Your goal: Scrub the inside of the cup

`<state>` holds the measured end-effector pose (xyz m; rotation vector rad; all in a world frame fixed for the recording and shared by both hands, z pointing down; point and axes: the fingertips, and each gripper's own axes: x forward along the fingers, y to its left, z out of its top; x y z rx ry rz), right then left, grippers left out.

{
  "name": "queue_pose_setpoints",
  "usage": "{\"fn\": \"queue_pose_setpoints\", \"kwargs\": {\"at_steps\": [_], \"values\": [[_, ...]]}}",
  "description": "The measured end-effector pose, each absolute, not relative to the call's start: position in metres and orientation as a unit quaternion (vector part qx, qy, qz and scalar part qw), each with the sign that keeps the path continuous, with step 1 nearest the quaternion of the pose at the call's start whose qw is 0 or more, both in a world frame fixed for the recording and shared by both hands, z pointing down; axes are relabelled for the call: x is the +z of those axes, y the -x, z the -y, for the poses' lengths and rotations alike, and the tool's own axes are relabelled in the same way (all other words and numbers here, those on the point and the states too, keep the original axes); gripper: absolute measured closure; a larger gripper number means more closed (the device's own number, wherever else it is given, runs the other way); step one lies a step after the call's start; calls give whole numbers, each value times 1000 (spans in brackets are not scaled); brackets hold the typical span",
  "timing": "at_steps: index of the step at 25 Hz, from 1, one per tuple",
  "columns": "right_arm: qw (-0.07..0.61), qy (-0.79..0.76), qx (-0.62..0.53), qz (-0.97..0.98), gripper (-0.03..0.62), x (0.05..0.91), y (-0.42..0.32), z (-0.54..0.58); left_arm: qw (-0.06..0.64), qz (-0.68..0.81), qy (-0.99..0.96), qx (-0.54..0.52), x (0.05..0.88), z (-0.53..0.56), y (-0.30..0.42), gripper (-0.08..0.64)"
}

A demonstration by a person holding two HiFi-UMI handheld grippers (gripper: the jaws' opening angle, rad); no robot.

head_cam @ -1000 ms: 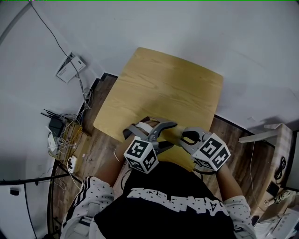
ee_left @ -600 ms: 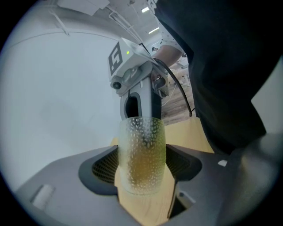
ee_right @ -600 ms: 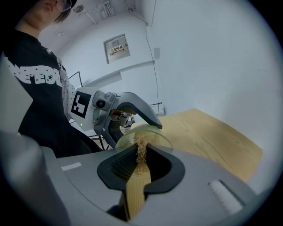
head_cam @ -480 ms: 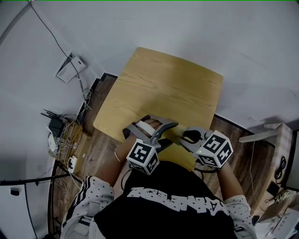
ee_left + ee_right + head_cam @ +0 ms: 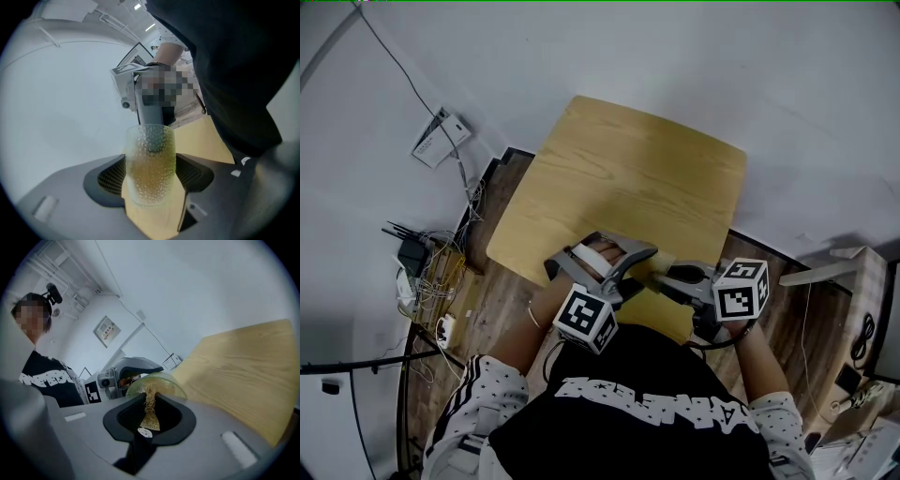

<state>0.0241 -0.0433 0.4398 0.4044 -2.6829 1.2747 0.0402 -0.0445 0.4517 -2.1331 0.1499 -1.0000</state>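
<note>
Left gripper (image 5: 151,177) is clamped on the cup (image 5: 150,154), held sideways over the desk's (image 5: 637,178) 6 o'clock edge, mouth toward 3 o'clock. My right gripper (image 5: 149,422) pinches the scrubber (image 5: 150,405), fibres reaching into that mouth. I judge we're mid-scrub; next, push deeper and twist against the wall.

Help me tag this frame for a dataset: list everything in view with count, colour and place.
Cup: one, clear dimpled glass, between the left claw's jaws.
Scrubber: one, yellowish fibre, in the right claw, reaching to the cup's mouth.
Table: one, light wood, in front of the person.
Cable tangle: one heap, black and white, floor left of the table.
Person: one, black printed shirt, bottom of the head view.
Left claw: one, grey, shut on the cup.
Right claw: one, grey, shut on the scrubber.
</note>
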Motion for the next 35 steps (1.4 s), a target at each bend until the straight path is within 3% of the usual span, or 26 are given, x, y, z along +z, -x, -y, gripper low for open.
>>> {"fn": "queue_pose_setpoints", "kwargs": {"at_steps": [6,10,16,24,35], "values": [[36,-110,470,875,525,439,-24,41,383,-49,834,-394,454,41,-40,227],[50,-132,445,885,525,440,-24,43,375,-53,838,-393,454,43,-40,229],[107,-166,368,908,525,439,-25,44,349,-60,852,-385,451,44,-41,229],[254,-197,152,934,525,435,-22,40,323,-80,868,-369,445,44,-40,230],[303,-182,78,932,523,432,-19,37,298,-105,877,-363,445,41,-35,230]]}}
